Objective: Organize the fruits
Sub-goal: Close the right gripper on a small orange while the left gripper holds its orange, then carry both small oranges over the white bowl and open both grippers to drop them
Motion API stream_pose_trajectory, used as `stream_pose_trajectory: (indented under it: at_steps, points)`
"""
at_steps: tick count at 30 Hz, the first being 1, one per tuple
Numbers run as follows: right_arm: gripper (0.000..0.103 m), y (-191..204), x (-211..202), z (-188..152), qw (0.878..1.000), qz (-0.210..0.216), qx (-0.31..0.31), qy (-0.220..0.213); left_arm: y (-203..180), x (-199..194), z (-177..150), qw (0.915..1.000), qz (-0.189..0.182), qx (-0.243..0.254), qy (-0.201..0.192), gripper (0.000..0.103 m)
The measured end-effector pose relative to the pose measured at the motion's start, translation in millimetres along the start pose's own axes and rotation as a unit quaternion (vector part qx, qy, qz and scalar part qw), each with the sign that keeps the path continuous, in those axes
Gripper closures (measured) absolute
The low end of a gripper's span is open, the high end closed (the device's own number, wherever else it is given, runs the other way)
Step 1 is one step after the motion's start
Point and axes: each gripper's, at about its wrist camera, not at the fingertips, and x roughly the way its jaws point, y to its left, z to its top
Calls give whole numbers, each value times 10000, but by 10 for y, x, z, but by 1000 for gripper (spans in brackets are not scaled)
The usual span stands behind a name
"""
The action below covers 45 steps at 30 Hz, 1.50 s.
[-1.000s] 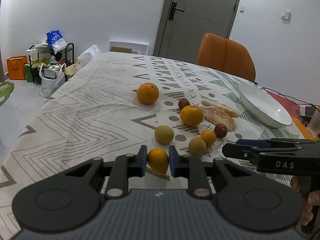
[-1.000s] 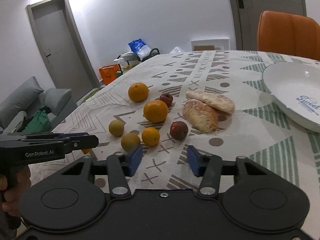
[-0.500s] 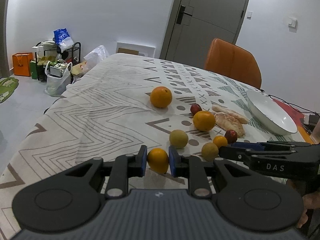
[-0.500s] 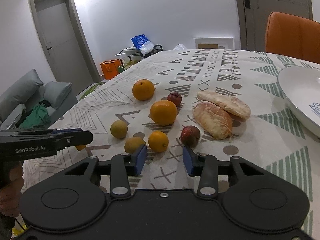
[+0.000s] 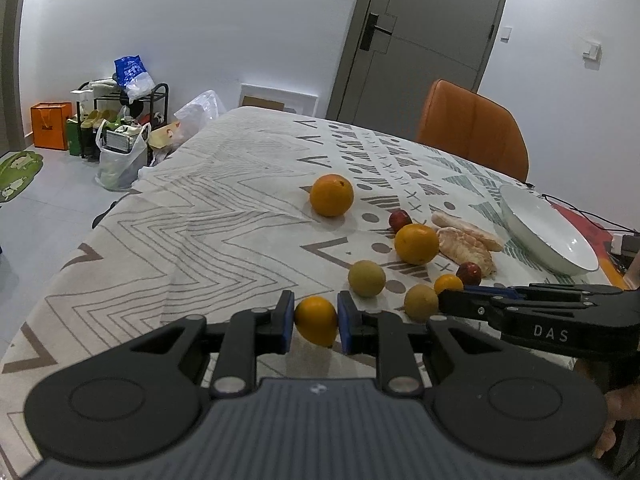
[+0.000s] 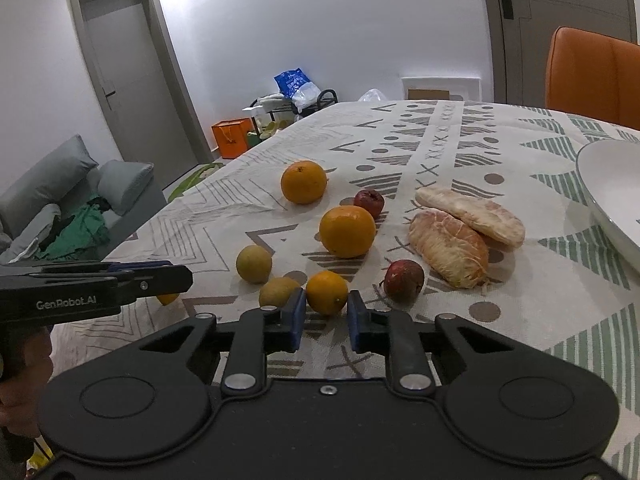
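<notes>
While left claw (image 5: pixel 316 322) pinches glossy round orange (image 5: pixel 316 320) — tablecloth (image 5: pixel 200 232) matte, zigzag-printed.

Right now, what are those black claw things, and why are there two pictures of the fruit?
They are grabbing tools; a person holds one in each hand, each with a camera looking along its two blue-padded fingers. One picture comes from the left gripper, shut on a small orange citrus fruit. The other comes from the right gripper, shut on another small orange fruit. On the patterned tablecloth lie two big oranges, yellow-green round fruits, dark red ones, peeled pale segments and a white bowl.
</notes>
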Motion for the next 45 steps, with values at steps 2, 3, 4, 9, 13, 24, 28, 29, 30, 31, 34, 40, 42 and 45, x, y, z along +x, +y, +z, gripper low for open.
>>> stream_pose_trajectory:
  at_steps: [2,3,4,9,13,24,28,29,30,31,34,40,42,45]
  points:
    - [83,-10,-37,-3,10000,-16,1,-32,-29,-2,5,10000,-28,30,-22,82]
    - [83,-21,-62,-2,10000,-34,8,-53,-46,-2,10,10000,-48,36,-29,82]
    - [83,-34,-86,-2,10000,-48,23,-70,-61,2,17,10000,-64,45,-35,82]
    - [83,-128,-220,-6,9996,-145,136,-193,-185,23,55,9998,-151,147,-66,82]
    - [83,-220,-295,-29,9992,-207,232,-239,-290,40,73,9995,-208,235,-73,82]
    - [83,-436,-470,-73,9974,-346,473,-414,-575,130,126,9982,-387,451,-72,82]
    - [83,-524,-535,-81,9964,-408,559,-499,-694,189,138,9975,-461,526,-53,82]
    - [83,-545,-547,-83,9961,-427,576,-514,-721,201,142,9974,-477,546,-52,82]
    - [83,-570,-562,-86,9958,-449,597,-534,-750,214,149,9971,-497,567,-52,82]
    - [83,-590,-573,-88,9955,-466,619,-546,-779,224,153,9969,-518,586,-53,82]
    - [83,-661,-610,-104,9947,-517,683,-577,-841,264,167,9965,-563,623,-40,82]
    - [83,-796,-665,-120,9930,-592,796,-643,-965,319,187,9956,-626,703,-51,82]
    - [83,-840,-690,-123,9923,-611,830,-679,-1001,332,206,9952,-655,729,-71,82]
    - [83,-908,-736,-127,9914,-630,877,-743,-1071,349,212,9946,-674,786,-87,82]
